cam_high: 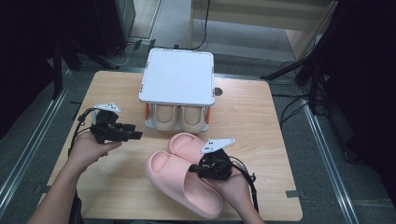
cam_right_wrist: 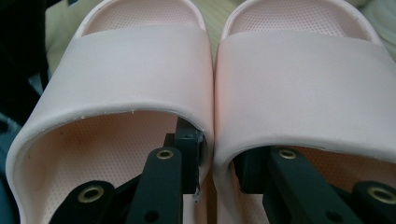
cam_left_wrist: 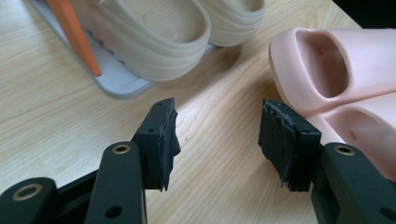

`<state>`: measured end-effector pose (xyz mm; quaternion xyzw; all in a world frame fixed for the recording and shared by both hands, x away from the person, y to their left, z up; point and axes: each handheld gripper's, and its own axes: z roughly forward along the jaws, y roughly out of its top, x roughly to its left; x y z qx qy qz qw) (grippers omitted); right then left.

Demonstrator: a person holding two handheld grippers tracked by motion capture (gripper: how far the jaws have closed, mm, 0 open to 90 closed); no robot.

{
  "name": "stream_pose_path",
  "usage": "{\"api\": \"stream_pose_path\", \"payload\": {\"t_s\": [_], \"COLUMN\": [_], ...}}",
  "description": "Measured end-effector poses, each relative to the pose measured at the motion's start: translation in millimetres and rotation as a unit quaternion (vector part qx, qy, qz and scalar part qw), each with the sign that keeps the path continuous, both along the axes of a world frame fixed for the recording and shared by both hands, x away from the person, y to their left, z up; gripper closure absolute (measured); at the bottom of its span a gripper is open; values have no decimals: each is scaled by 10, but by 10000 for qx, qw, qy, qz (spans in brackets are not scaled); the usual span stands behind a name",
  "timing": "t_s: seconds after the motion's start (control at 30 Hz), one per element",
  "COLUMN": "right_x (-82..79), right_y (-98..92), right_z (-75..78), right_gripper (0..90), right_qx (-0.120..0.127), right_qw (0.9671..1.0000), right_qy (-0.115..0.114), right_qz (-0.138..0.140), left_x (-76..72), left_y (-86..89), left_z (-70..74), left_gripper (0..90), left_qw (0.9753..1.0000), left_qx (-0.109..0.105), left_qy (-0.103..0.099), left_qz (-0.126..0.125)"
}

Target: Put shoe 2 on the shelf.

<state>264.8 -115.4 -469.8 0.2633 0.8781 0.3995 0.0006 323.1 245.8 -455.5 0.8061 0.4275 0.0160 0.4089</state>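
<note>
The room is dark at both sides of the high view, with grey floor, cables and a pale wood bench at the top. The wooden table (cam_high: 261, 112) takes the middle of the frame. At its upper centre stands a white rack (cam_high: 177, 77), with a beige pair (cam_high: 180, 117) on its lower shelf.

The pink slippers (cam_high: 180, 177) lie side by side at lower centre, their long axes running from lower right to upper left, toes toward the rack's open front. That line is what the coming move turns on, I judge: a push along it would carry the pair to the rack.

The right gripper (cam_high: 198, 171) sits at their heels, one jaw inside each slipper, pinching the two touching inner walls together. The left gripper (cam_high: 135, 132), at middle left, is spread and empty above bare wood, nearer the rack than the right.
</note>
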Motion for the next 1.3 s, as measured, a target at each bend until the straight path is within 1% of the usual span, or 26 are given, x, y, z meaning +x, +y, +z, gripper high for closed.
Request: {"api": "stream_pose_path", "payload": {"t_s": [0.1,0.17,0.3,0.4,0.43,0.47,0.57,0.63,0.7,0.73,0.8,0.87,0.9,0.97,1.0,1.03,1.1,1.17,1.3], "right_x": [51,105,211,292,324,354,442,492,542,558,603,641,663,684,701,721,751,773,817], "right_y": [55,106,229,313,342,369,447,500,550,574,619,662,687,718,732,749,764,774,785], "right_z": [26,36,49,65,71,83,128,173,227,260,322,390,436,506,549,601,681,776,975], "right_gripper": [739,739,738,737,737,737,737,736,736,737,736,735,735,734,734,734,735,735,735], "right_qx": [-76,-71,-129,-126,-88,-71,-71,-80,-103,-114,-100,-116,-143,-181,-198,-182,-172,-141,-75], "right_qw": [9995,9983,9950,9928,9921,9914,9895,9878,9853,9847,9825,9809,9795,9784,9775,9767,9768,9767,9781], "right_qy": [-66,-41,-25,-36,-45,-26,-16,-7,-11,4,-49,-52,-87,-106,-153,-150,-111,-99,-103], "right_qz": [315,585,986,1189,1250,1303,1441,1553,1704,1738,1857,1941,2005,2054,2097,2134,2132,2140,2077], "left_x": [-54,-98,-175,-237,-237,-284,-338,-380,-410,-426,-455,-486,-496,-513,-523,-528,-533,-536,-538], "left_y": [56,104,178,233,233,271,317,347,368,380,398,407,412,419,421,422,424,426,432], "left_z": [-8,-10,-22,-34,-34,-45,-58,-67,-71,-73,-80,-87,-91,-97,-105,-110,-124,-131,-130], "left_gripper": [459,456,453,451,450,450,448,447,446,446,445,445,444,444,444,444,444,444,444], "left_qw": [10000,9999,9996,9993,9993,9991,9988,9985,9982,9981,9979,9975,9974,9974,9973,9973,9972,9970,9971], "left_qx": [1,-2,9,22,22,33,44,51,60,65,71,59,58,80,84,85,109,88,78], "left_qy": [-4,-4,-1,15,15,22,41,56,72,75,90,95,96,98,108,123,133,163,171], "left_qz": [89,151,288,377,377,432,484,550,584,604,640,694,705,710,718,723,732,746,735]}}
